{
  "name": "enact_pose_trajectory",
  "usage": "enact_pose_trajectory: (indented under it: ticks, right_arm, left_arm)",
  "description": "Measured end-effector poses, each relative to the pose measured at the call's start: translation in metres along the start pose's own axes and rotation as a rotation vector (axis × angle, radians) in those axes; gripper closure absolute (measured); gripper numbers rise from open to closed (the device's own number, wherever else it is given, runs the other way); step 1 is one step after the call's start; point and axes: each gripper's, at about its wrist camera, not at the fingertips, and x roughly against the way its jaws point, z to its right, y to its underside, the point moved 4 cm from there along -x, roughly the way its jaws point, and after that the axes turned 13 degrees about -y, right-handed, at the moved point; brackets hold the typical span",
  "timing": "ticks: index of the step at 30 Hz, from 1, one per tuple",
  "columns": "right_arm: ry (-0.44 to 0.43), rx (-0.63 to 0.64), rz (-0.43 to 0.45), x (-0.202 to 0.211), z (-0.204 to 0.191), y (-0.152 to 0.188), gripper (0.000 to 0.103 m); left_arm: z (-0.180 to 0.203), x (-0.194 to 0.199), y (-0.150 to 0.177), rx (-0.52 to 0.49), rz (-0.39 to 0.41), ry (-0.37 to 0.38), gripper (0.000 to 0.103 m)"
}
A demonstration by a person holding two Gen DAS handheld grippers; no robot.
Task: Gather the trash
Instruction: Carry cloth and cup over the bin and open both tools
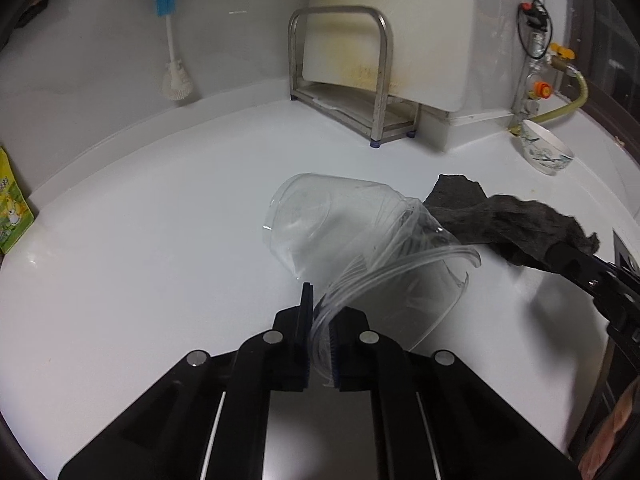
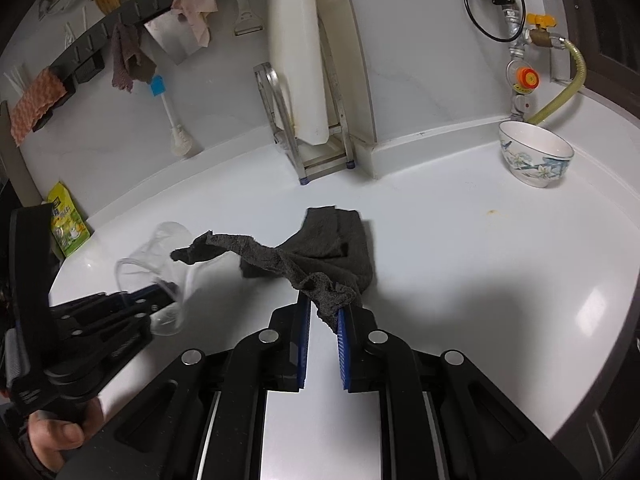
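A clear plastic cup [image 1: 340, 224] lies tipped over the white counter [image 1: 140, 240], its crushed rim pinched between the jaws of my left gripper [image 1: 320, 308]. The cup also shows in the right wrist view [image 2: 160, 248], with my left gripper [image 2: 160, 294] on it. A dark grey cloth [image 2: 328, 248] is held at one end by my right gripper [image 2: 326, 302], the rest draped on the counter. The cloth [image 1: 500, 216] lies right of the cup in the left wrist view, where my right gripper [image 1: 560, 252] grips its near end.
A floral bowl [image 2: 536, 156] stands at the back right by a gas valve and hose [image 2: 560, 92]. A steel rack [image 2: 304, 132] holds a white cutting board. A bottle brush [image 2: 176, 128] leans on the wall. A yellow-green packet [image 2: 68, 220] stands far left.
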Motion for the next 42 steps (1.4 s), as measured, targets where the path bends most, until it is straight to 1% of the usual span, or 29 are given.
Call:
enact_pose_trajectory:
  ticks: [5, 10, 14, 19, 27, 32, 36, 42]
  right_arm:
    - [0.016, -0.004, 0.001, 0.018, -0.019, 0.024, 0.093]
    - [0.023, -0.031, 0.018, 0.049, -0.045, 0.052, 0.095]
    - [0.034, -0.047, 0.042, 0.078, -0.07, 0.075, 0.096]
    - [0.047, -0.064, 0.072, 0.111, -0.099, 0.11, 0.096]
    - [0.04, -0.092, 0.104, 0.152, -0.138, 0.165, 0.097]
    - [0.041, -0.096, 0.104, 0.173, -0.16, 0.194, 0.097]
    - [0.04, -0.094, 0.109, 0.189, -0.178, 0.215, 0.098]
    - [0.029, -0.102, 0.131, 0.211, -0.192, 0.236, 0.098]
  left_arm:
    - [-0.018, 0.041, 0.021, -0.015, 0.042, 0.011, 0.095]
    - [-0.034, 0.086, 0.043, -0.033, 0.087, 0.028, 0.095]
    - [-0.045, 0.112, 0.063, -0.034, 0.095, 0.053, 0.095]
    - [-0.059, 0.142, 0.1, -0.033, 0.101, 0.071, 0.095]
    - [-0.069, 0.176, 0.155, -0.054, 0.093, 0.098, 0.095]
    - [-0.072, 0.195, 0.186, -0.063, 0.092, 0.115, 0.095]
    - [-0.073, 0.205, 0.204, -0.068, 0.088, 0.127, 0.095]
    - [-0.076, 0.222, 0.225, -0.065, 0.095, 0.141, 0.095]
